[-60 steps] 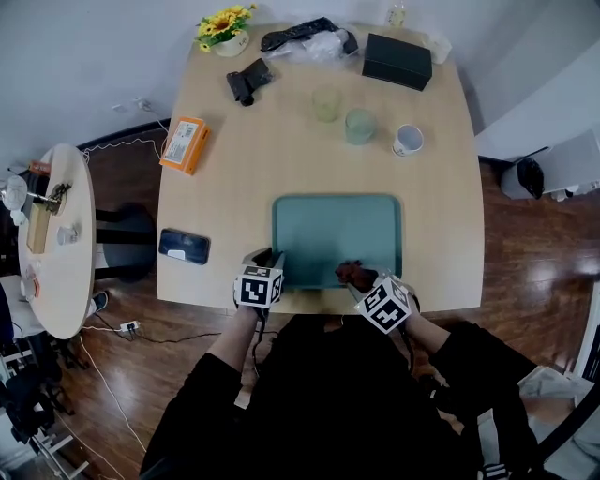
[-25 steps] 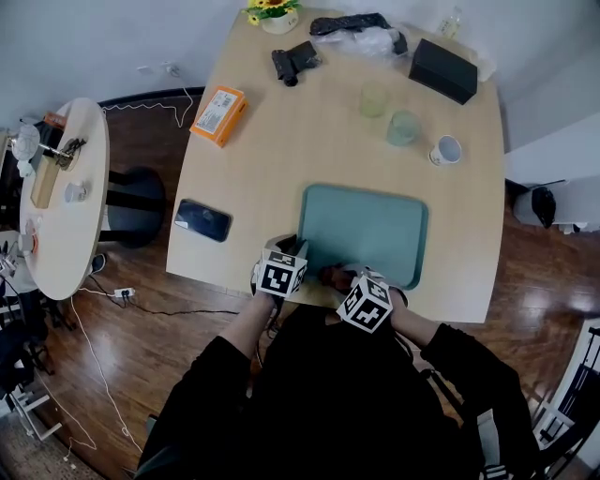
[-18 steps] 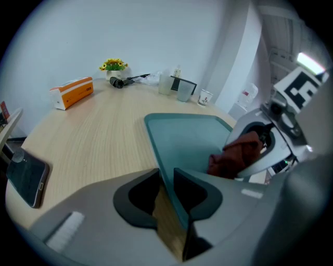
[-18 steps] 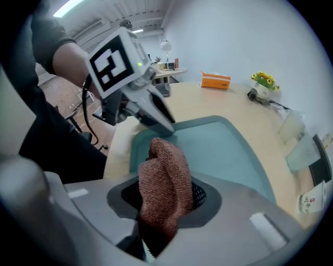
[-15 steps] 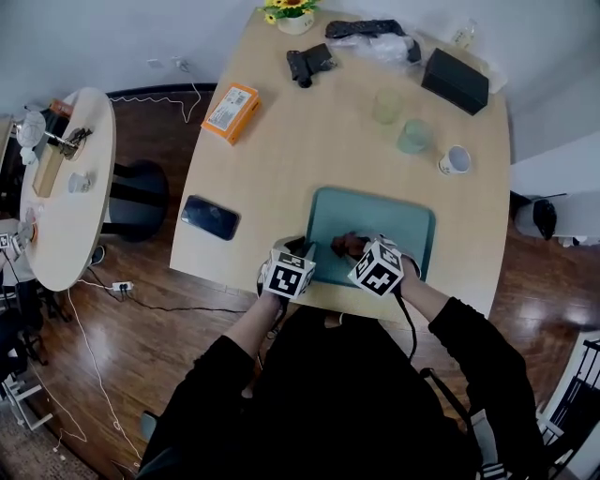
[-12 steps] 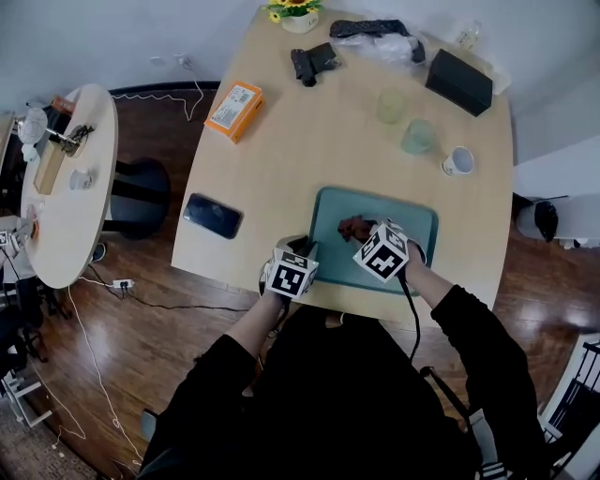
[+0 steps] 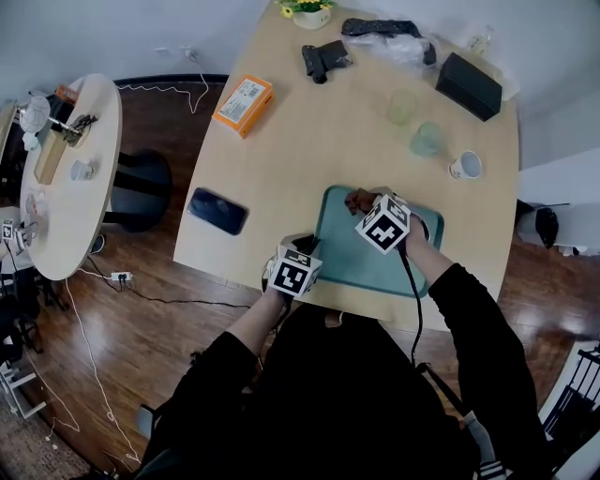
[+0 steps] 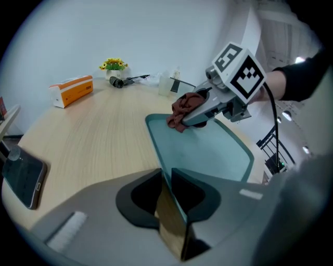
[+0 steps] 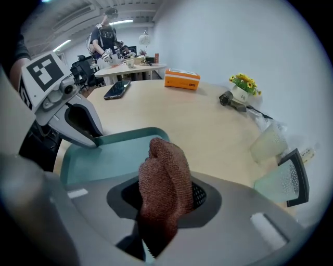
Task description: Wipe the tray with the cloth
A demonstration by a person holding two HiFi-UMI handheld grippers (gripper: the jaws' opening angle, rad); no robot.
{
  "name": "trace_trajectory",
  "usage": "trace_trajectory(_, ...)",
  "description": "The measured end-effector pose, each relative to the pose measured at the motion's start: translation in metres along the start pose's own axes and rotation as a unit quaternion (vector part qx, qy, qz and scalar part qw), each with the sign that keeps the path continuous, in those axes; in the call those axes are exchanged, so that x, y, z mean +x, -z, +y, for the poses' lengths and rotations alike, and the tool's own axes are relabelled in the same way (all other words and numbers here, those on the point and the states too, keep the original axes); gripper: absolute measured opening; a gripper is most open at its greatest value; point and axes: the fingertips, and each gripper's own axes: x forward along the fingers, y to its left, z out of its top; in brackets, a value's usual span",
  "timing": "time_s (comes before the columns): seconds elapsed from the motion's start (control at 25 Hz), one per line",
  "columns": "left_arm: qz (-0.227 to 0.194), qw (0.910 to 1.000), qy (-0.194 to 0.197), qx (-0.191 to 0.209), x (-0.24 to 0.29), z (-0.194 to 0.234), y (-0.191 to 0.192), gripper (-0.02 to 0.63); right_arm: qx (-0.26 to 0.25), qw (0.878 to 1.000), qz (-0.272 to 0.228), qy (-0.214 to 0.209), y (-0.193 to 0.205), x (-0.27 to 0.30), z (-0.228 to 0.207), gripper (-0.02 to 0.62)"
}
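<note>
A teal tray point(image 7: 366, 262) lies near the front edge of the wooden table. My left gripper point(image 7: 303, 247) is at the tray's near left corner, its jaws closing with the rim point(image 8: 158, 156) pinched between them. My right gripper point(image 7: 364, 204) is shut on a bunched reddish-brown cloth point(image 7: 356, 200) and holds it at the tray's far left corner. In the left gripper view the cloth point(image 8: 181, 110) rests on the tray's far rim. The right gripper view shows the cloth point(image 9: 164, 182) filling the jaws, with the tray point(image 9: 112, 156) and the left gripper point(image 9: 89, 139) beyond it.
A black phone point(image 7: 217, 211) lies left of the tray. An orange box point(image 7: 243, 99), two green cups point(image 7: 401, 106), a white mug point(image 7: 465, 166), a black box point(image 7: 473, 86) and a flower pot point(image 7: 309, 11) sit farther back. A round side table point(image 7: 56, 169) stands at the left.
My right gripper has carried the cloth from the tray's near edge across to its far left corner. The left gripper has stayed at the near left corner.
</note>
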Motion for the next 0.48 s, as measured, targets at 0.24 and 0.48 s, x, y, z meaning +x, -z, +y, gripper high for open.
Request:
trace_trajectory(0.24, -0.005, 0.9998, 0.004, -0.02, -0.001, 0.0, 0.004, 0.04, -0.012, 1.0, -0.012, -0.016, -0.015, -0.003, 0.023, 0.129)
trace_trajectory(0.48, -0.011, 0.999, 0.021, -0.037, -0.002, 0.002, 0.004, 0.037, -0.065, 0.994, -0.026, -0.088, -0.013, -0.015, 0.128, 0.129)
